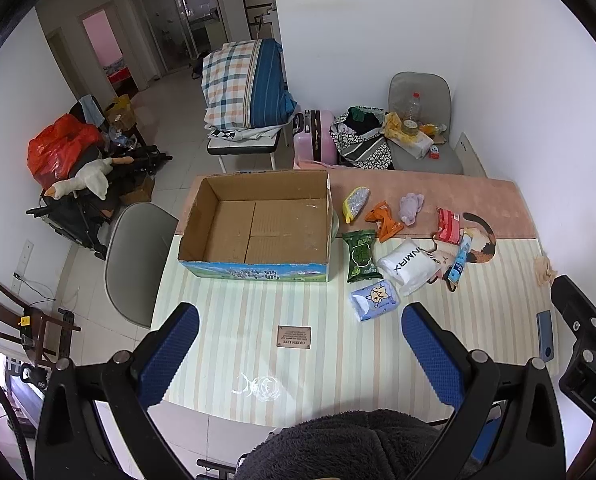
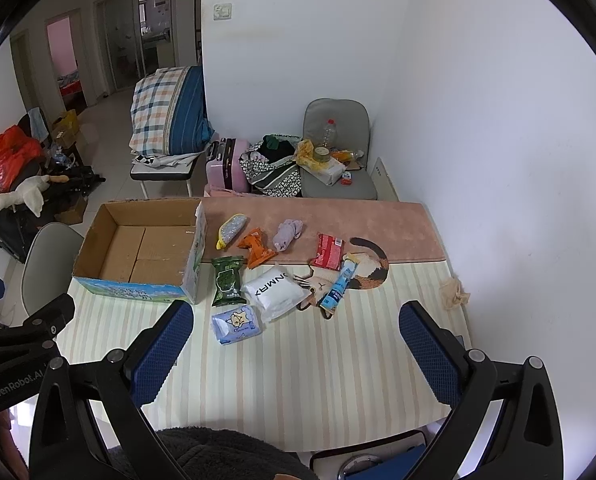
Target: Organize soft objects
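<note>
The soft packets are lying in a loose cluster at the centre right of the left wrist view, just beside the right wall of the open cardboard box [image 1: 253, 224], which is sitting empty at the centre of the frame on the striped table mat [image 1: 298, 360]. Nearest the camera the pale blue tissue pack [image 1: 374, 300] is resting a little apart from the box, with the green wipes pack [image 1: 362, 256] and the white pouch [image 1: 408, 266] just behind it; farther up the frame the yellow sponge [image 1: 356, 204], the orange packet [image 1: 384, 220], the lilac plush [image 1: 411, 207], the red packet [image 1: 448, 226] and the blue tube [image 1: 460, 258] are spreading toward the pink strip of the mat. All are looking limp and crinkly, likely to sag when lifted. The left gripper [image 1: 298, 344] is hovering over bare mat with its jaws spread wide and nothing between them, and the right gripper [image 2: 295, 340] is doing the same below the cluster. Sorting has apparently not begun. A sensible start would be taking the blue tissue pack first, closing across its narrow middle so it is not folding or slipping, then lowering it inside the box's right wall rather than dropping it from above.
</note>
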